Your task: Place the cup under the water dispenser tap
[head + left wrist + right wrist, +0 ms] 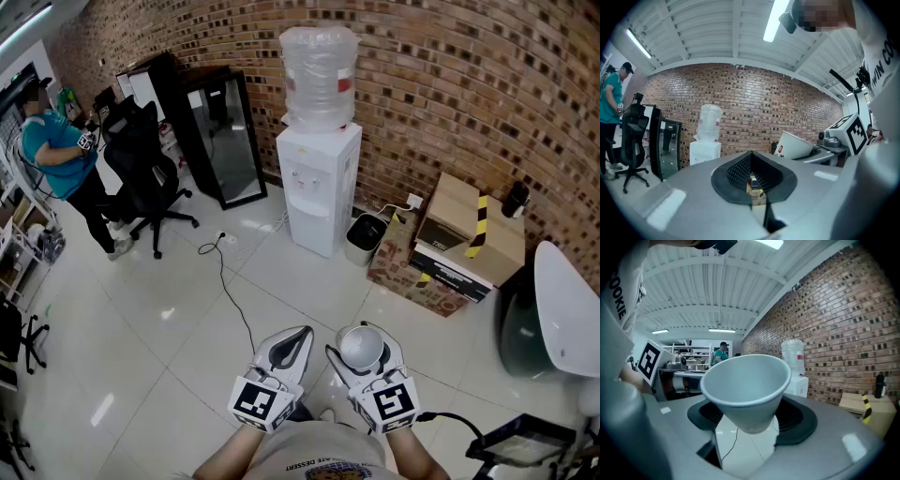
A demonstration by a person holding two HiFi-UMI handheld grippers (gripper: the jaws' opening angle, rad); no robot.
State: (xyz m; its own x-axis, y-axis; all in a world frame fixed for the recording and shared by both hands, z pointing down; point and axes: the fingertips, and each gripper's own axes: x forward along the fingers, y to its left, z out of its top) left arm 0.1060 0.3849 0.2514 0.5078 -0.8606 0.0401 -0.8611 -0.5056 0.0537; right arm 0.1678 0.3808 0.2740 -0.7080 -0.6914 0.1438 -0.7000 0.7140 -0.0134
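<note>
The white water dispenser point(317, 187) with a clear bottle on top stands against the brick wall, well ahead of me across the tiled floor. It also shows small in the left gripper view point(705, 152) and behind the cup in the right gripper view point(798, 384). My right gripper point(363, 351) point(750, 420) is shut on a white paper cup point(361, 345) point(745, 390), whose open mouth tilts up and toward the camera. The cup point(793, 146) appears at the right of the left gripper view. My left gripper point(300, 334) point(753, 180) is beside it, shut and holding nothing.
A small bin point(364, 239) and cardboard boxes point(459, 244) sit right of the dispenser. A black glass-door cabinet point(220, 136), an office chair point(141, 173) and a person in a teal shirt point(56, 150) are to the left. A cable point(230, 291) runs over the floor.
</note>
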